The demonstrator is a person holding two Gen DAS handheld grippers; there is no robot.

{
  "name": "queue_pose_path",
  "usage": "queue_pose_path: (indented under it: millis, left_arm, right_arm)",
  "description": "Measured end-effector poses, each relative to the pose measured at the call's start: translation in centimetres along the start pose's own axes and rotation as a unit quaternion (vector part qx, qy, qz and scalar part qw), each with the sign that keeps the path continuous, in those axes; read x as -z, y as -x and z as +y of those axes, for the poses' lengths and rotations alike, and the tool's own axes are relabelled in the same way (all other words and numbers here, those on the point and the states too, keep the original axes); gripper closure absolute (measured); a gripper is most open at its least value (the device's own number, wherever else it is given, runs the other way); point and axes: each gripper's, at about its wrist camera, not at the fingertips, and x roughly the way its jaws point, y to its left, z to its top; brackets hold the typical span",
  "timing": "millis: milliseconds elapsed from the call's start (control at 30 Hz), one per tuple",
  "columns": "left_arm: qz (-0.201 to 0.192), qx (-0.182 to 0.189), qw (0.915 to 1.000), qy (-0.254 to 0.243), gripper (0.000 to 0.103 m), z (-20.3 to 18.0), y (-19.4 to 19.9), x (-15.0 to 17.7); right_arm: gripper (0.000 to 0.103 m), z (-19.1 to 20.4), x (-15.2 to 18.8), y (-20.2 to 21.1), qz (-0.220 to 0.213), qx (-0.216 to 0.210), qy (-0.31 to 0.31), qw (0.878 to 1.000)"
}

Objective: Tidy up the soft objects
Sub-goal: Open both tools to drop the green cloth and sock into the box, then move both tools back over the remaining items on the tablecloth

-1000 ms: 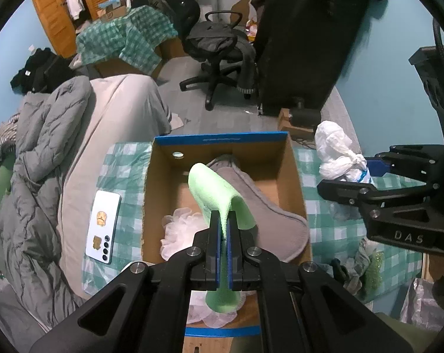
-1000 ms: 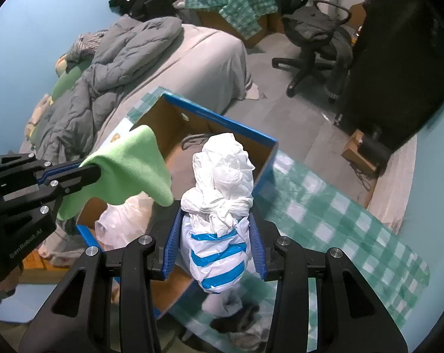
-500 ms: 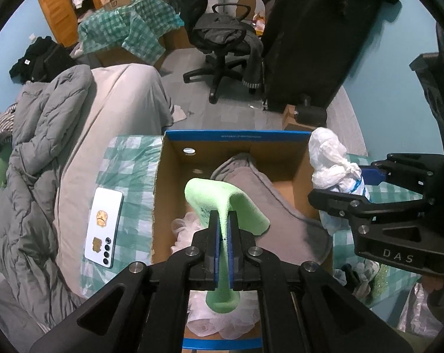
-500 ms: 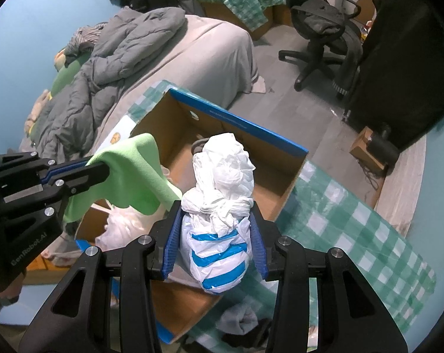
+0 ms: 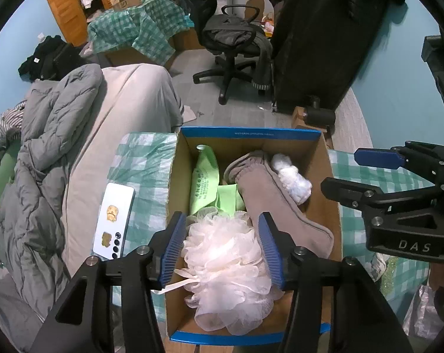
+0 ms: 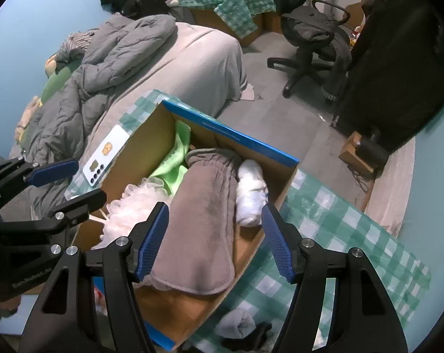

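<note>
A blue-rimmed cardboard box [image 5: 248, 134] [image 6: 230, 132] sits on a green checked cloth. Inside lie a green cloth [image 5: 205, 182] [image 6: 174, 158], a brown fleece piece [image 5: 277, 203] [image 6: 204, 217], a white wrapped bundle [image 5: 292, 179] [image 6: 251, 194] and a pale pink mesh pouf [image 5: 224, 261] [image 6: 124, 209]. My left gripper [image 5: 220, 247] hangs over the pouf, its jaws opening with nothing pinched between them. My right gripper [image 6: 214, 238] hovers over the fleece, jaws opening too and holding nothing. Each gripper shows at the edge of the other's view.
A white phone [image 5: 114, 220] [image 6: 105, 156] lies on the checked cloth left of the box. A bed with a grey duvet [image 5: 45, 147] is on the left. An office chair [image 5: 236, 47] and a dark wardrobe [image 5: 324, 38] stand beyond. Rolled socks [image 6: 242, 326] lie near the box.
Both grippers have opened. The green cloth has dropped from the left gripper into the box, and the white bundle has dropped from the right gripper into the box's far right corner.
</note>
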Motion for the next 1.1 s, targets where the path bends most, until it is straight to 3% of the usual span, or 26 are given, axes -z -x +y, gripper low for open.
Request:
queue_pose_path:
  millis: [700,1100]
  left_arm:
    - [-0.004,0.018,0.9995,-0.026,0.037,-4.6,1.9,1.2]
    - [0.023,0.046,0.9972,-0.055,0.035,-8.9,1.1,2.8]
  right_arm:
    - [0.035,-3.0,3.3,3.5,-0.01,0.018,-0.032,0.999]
    - [0.035,-7.6,8.2,5.3,0.008,0.044,-0.072,0.996]
